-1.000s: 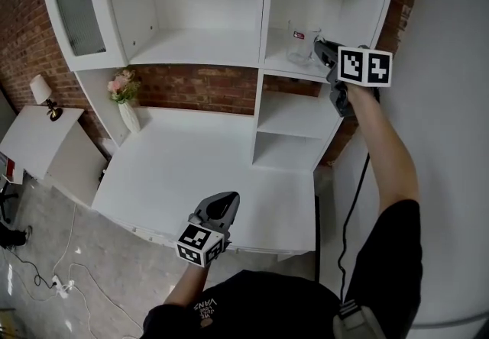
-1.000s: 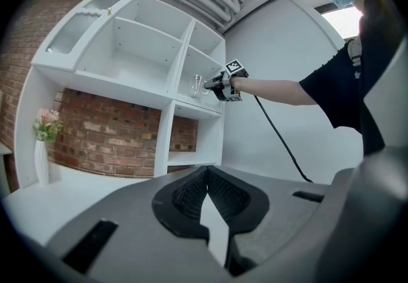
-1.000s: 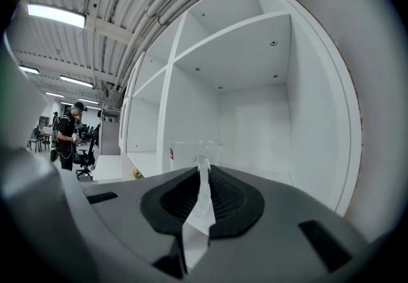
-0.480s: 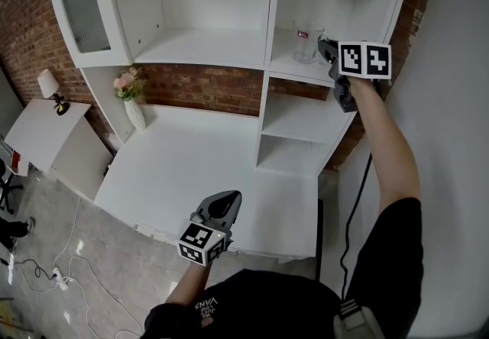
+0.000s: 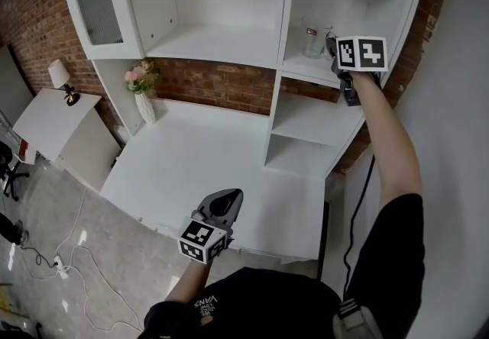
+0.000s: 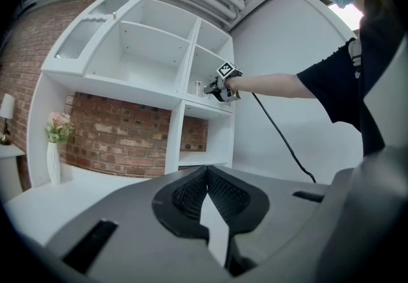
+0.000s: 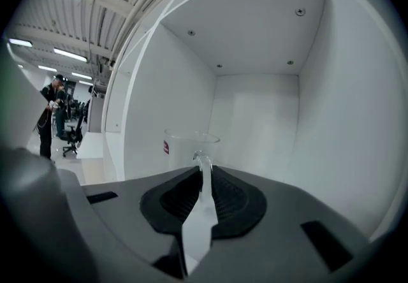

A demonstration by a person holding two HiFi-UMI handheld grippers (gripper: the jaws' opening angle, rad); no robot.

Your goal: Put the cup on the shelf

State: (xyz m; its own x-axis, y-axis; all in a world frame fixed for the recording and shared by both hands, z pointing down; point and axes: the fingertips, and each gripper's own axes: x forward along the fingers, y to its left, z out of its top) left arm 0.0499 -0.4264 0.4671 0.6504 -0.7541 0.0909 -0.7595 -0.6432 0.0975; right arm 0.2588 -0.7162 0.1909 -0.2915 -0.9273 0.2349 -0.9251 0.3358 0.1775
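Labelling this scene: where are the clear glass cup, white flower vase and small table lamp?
Clear glass cup (image 5: 312, 41): head view, its body.
White flower vase (image 5: 146, 109): head view, its body.
Small table lamp (image 5: 58, 73): head view, its shade.

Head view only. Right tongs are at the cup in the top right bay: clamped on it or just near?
Observer: Clamped. The right gripper view shows the right tongs closed on the handle of the glass cup.
Operator: Left tongs?
Observer: The left gripper view shows the left tongs shut, with nothing between them.
Operator: Anyone nearby?
Observer: The right gripper view shows a person standing far off to the left, beyond the shelf.
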